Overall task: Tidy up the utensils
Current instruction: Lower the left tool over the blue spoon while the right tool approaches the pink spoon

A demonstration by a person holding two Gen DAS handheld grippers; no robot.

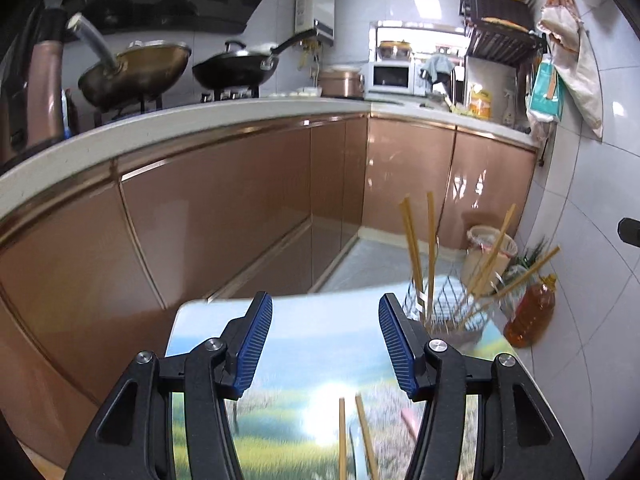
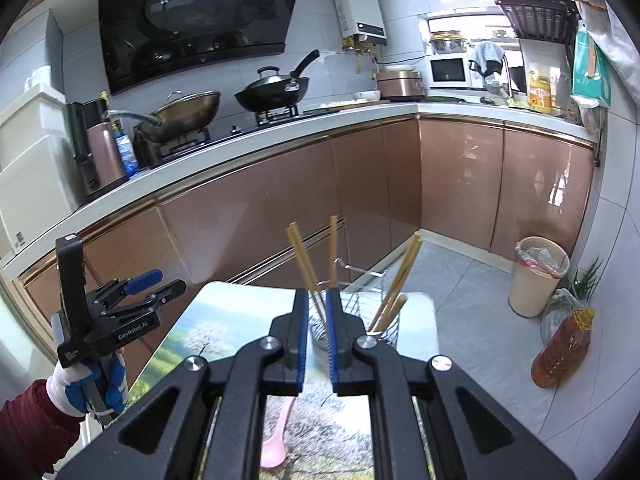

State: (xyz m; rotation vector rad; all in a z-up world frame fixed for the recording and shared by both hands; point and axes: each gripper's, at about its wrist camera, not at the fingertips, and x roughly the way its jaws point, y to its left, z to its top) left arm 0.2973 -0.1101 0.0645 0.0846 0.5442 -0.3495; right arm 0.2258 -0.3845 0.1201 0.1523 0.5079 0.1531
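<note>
A wire holder (image 1: pixel 446 308) (image 2: pixel 360 308) stands at the far end of the picture-topped table (image 1: pixel 320 360) (image 2: pixel 208 336), and several wooden chopsticks (image 1: pixel 418 240) (image 2: pixel 400 276) lean in it. Two loose chopsticks (image 1: pixel 342 436) lie on the table beneath my left gripper (image 1: pixel 326 344), which hangs open and empty over the tabletop. In the right wrist view the left gripper (image 2: pixel 160 282) floats off the table's left edge in a gloved hand (image 2: pixel 86 384). My right gripper (image 2: pixel 317 336) is shut, just short of the holder, with nothing seen between its pads. A pink spoon (image 2: pixel 274 444) lies on the table under it.
An oil bottle (image 2: pixel 560 352) (image 1: pixel 530 312) and a lined bin (image 2: pixel 538 276) (image 1: pixel 486 256) stand on the floor right of the table. Brown cabinets (image 2: pixel 280 216) and a counter with woks (image 2: pixel 276 92) run behind.
</note>
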